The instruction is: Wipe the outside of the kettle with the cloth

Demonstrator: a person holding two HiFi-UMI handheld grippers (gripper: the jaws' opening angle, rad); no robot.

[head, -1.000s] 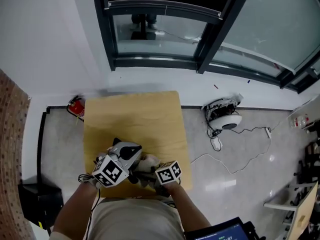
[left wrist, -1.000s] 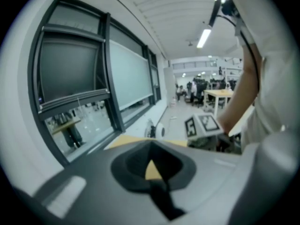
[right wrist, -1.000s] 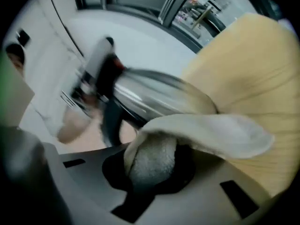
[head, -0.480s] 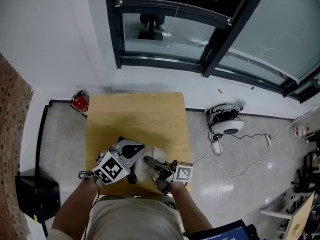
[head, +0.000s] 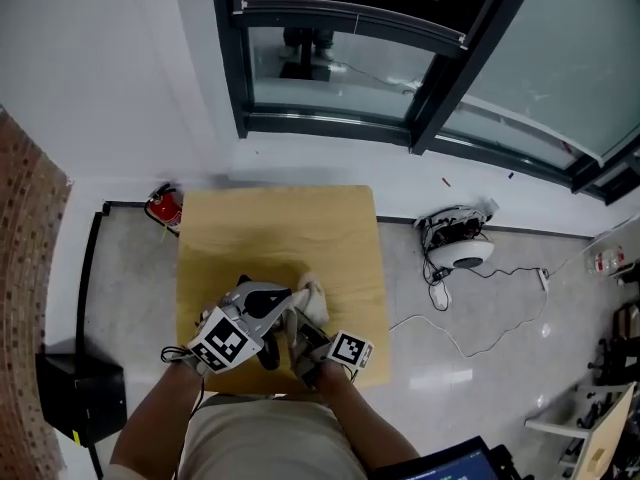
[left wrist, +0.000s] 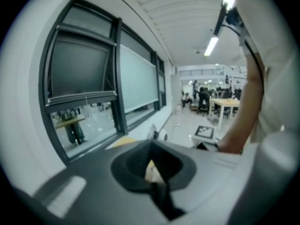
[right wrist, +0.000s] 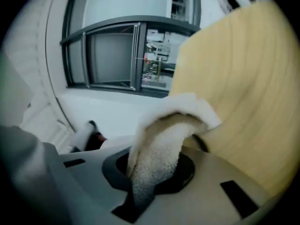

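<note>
Light wood square table (head: 280, 228) on grey floor (head: 470, 338), pushed to a white wall under dark-framed windows (head: 340, 58). Brick wall (head: 25, 238) at far left.

Head view: kettle (head: 262, 301), grey with black parts, stands on the table's near half. Left gripper (head: 245, 330) is right at its near-left side, and its marker cube hides the contact. Cloth (head: 312, 294), off-white, sits bunched just right of the kettle, against its side. Right gripper (head: 318, 343) is under the cloth at the table's near edge.

Right gripper view: right gripper (right wrist: 140, 196) clamped on the cloth (right wrist: 161, 139). The fabric rises out of the slot and folds over. Table top (right wrist: 243, 78) fills the right side, window frame behind. Kettle not seen here.

Left gripper view: left gripper (left wrist: 154, 186) has its jaws drawn together. A small pale sliver shows in the dark recess, can't tell what it is. No kettle in this view. It looks along the window wall into an open room with desks (left wrist: 225, 104) and ceiling light strips (left wrist: 212, 45). The person's arm (left wrist: 243, 116) crosses the right side.

Around, head view only: red fire extinguisher (head: 163, 208) on the floor at the table's far-left corner, white device with trailing cables (head: 458, 246) on the floor to the right, black box (head: 78, 398) at lower left. Grippers and forearms cover the kettle's near side.
</note>
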